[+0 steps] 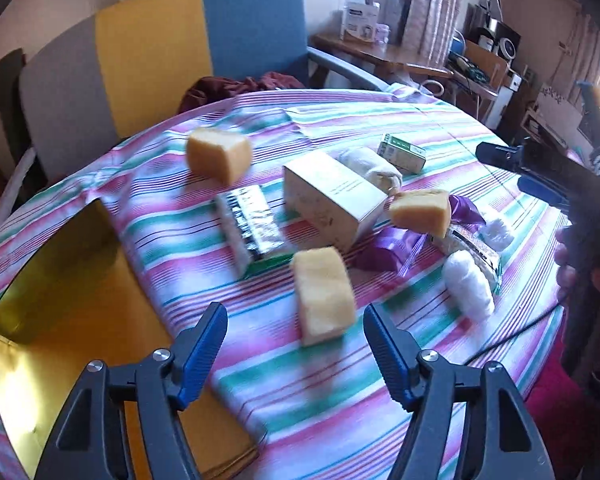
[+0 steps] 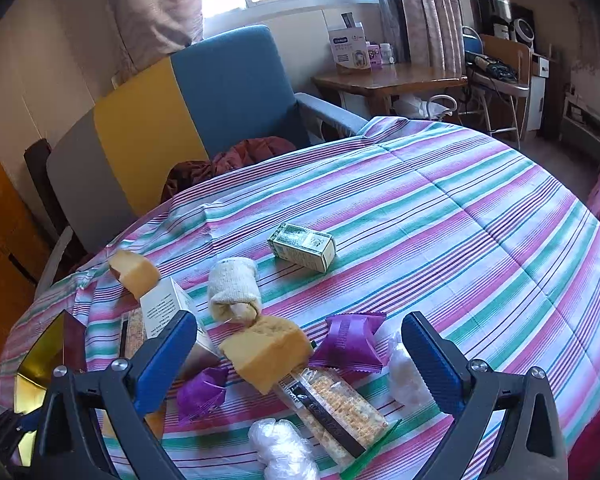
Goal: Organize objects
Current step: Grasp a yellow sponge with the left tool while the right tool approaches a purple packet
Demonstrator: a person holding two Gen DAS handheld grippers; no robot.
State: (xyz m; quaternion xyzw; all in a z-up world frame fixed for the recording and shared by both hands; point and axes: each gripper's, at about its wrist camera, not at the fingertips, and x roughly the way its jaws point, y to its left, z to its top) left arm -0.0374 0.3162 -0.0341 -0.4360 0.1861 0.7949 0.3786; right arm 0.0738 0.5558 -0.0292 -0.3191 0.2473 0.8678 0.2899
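My left gripper [image 1: 294, 312] is open, low over the striped tablecloth [image 1: 440, 128]. A yellow sponge [image 1: 324, 292] lies on the cloth just past its fingertips, and neither pad touches it. Two more yellow sponges [image 1: 218, 156] [image 1: 420, 210] lie farther off, beside a white carton [image 1: 332, 196]. My right gripper [image 2: 300, 320] is also open and empty, above a yellow sponge [image 2: 266, 354], two purple packets [image 2: 350, 344] [image 2: 202, 394] and a cracker pack [image 2: 332, 408]. In the left wrist view the right gripper [image 1: 504, 172] comes in from the right edge, held by a hand [image 1: 568, 264].
An open gold-lined box [image 1: 60, 320] sits at the table's near left. A green carton [image 2: 302, 246], a rolled cloth [image 2: 234, 290], a foil-wrapped pack [image 1: 252, 220] and white plastic wads [image 2: 284, 452] lie among the items. A blue and yellow armchair [image 2: 220, 92] stands behind the table.
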